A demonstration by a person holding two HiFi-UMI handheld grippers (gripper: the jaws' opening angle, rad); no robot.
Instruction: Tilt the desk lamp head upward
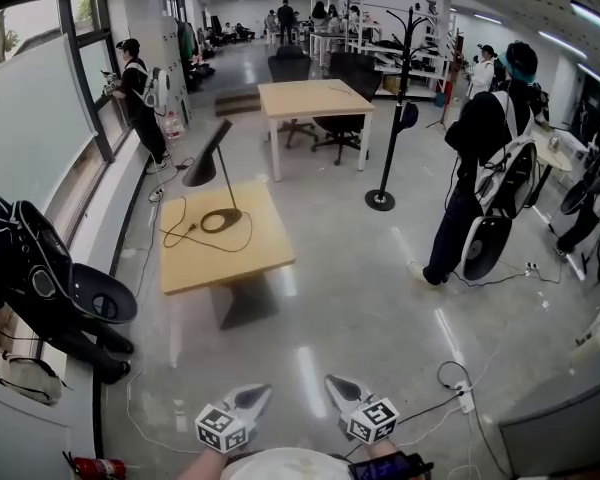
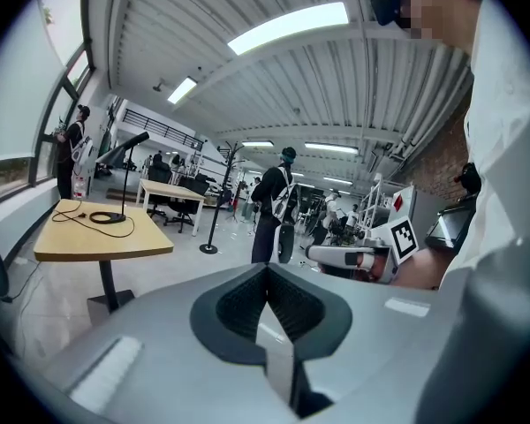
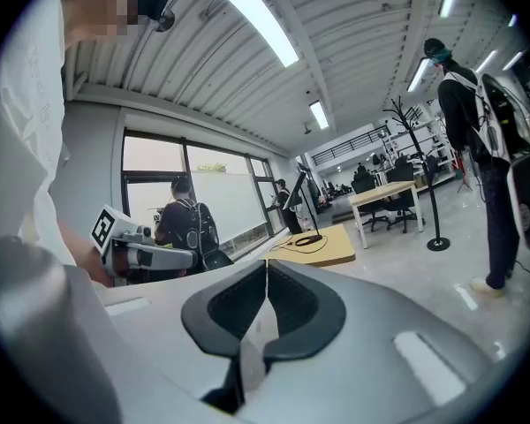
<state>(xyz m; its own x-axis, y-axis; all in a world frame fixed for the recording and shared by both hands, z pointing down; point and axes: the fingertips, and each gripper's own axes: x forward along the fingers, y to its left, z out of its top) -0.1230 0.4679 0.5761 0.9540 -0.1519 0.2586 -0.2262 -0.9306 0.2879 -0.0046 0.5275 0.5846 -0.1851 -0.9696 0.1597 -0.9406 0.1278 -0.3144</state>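
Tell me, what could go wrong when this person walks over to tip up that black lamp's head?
1. The desk lamp has a thin stem on a small ring base; pushing its head upward could tip or slide it.
2. Its cord loops loosely over the table and might snag a gripper.
3. The left gripper and right gripper are shut and far from the lamp; a power strip with cables on the floor nearby could trip the person.

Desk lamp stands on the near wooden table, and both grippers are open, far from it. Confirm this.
One point is wrong: both grippers are shut, not open, as the left gripper and right gripper show in their own gripper views. The desk lamp does stand on the near wooden table, far from both.
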